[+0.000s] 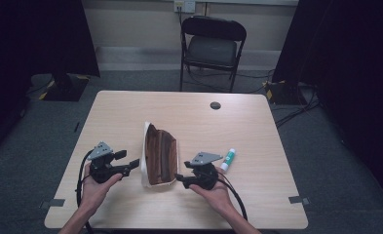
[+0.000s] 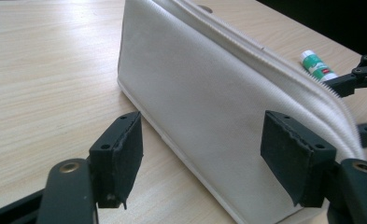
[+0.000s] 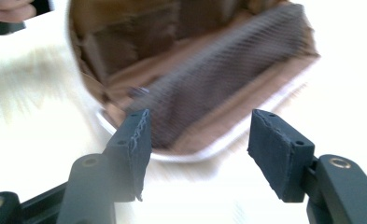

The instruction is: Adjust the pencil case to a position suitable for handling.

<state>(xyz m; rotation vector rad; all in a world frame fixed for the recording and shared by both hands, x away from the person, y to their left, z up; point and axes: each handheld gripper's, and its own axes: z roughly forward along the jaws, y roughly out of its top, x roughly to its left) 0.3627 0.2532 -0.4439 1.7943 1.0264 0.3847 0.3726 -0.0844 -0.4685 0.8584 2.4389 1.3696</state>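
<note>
One table [image 1: 130, 105] stands here, with one open pouch [image 1: 160, 155] and one glue stick [image 1: 228, 159] on it. Two grippers are held over it, the left gripper [image 1: 130, 163] and the right gripper [image 1: 180, 179]. One folding chair [image 1: 212, 46] stands behind.

**Camera placement, three views**

High view: above my side, looking forward and down over the whole table [image 1: 121, 109]. Left gripper view: low and close, facing the pouch's [image 2: 204, 93] pale outer wall, my right claw [image 2: 358, 81] beyond. Right gripper view: close, facing its brown open inside [image 3: 195, 70]. All three share the pouch.
</note>
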